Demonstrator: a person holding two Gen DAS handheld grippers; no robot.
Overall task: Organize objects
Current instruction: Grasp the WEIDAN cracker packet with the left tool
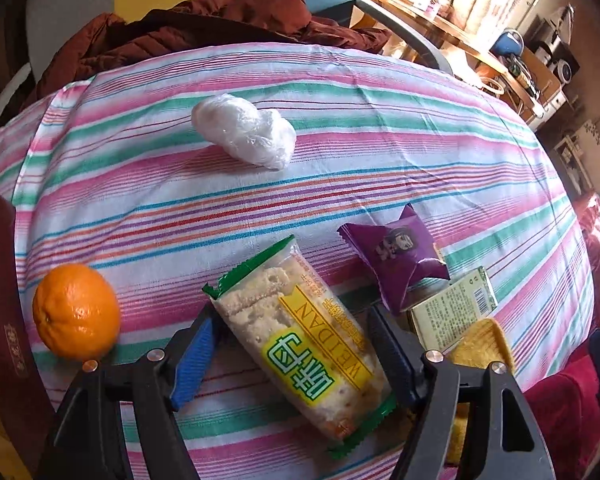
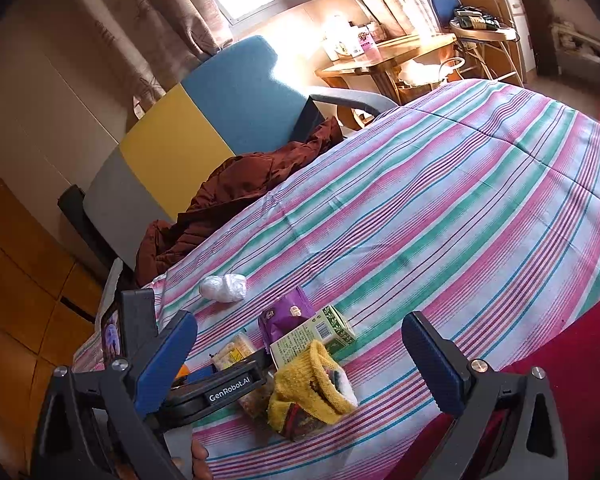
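A green-edged cracker packet (image 1: 308, 344) lies on the striped tablecloth (image 1: 340, 184). My left gripper (image 1: 292, 314) is open and straddles the packet, one blue pad close to each long side. From the right wrist view the same packet (image 2: 236, 350) pokes out beyond the left gripper (image 2: 220, 388). An orange (image 1: 76, 312) sits left of the packet. A purple snack packet (image 1: 396, 256), a green box (image 1: 452, 312) and a yellow knit piece (image 1: 484, 344) cluster at its right. My right gripper (image 2: 298, 320) is open and holds nothing, above the yellow knit piece (image 2: 312, 384).
A crumpled white plastic wad (image 1: 244, 132) lies farther back on the cloth. A dark red box (image 1: 0, 320) stands at the left edge. A brown-red jacket (image 1: 180, 28) is heaped on the chair (image 2: 204, 120) behind the table. Red fabric (image 2: 560, 340) borders the near right side.
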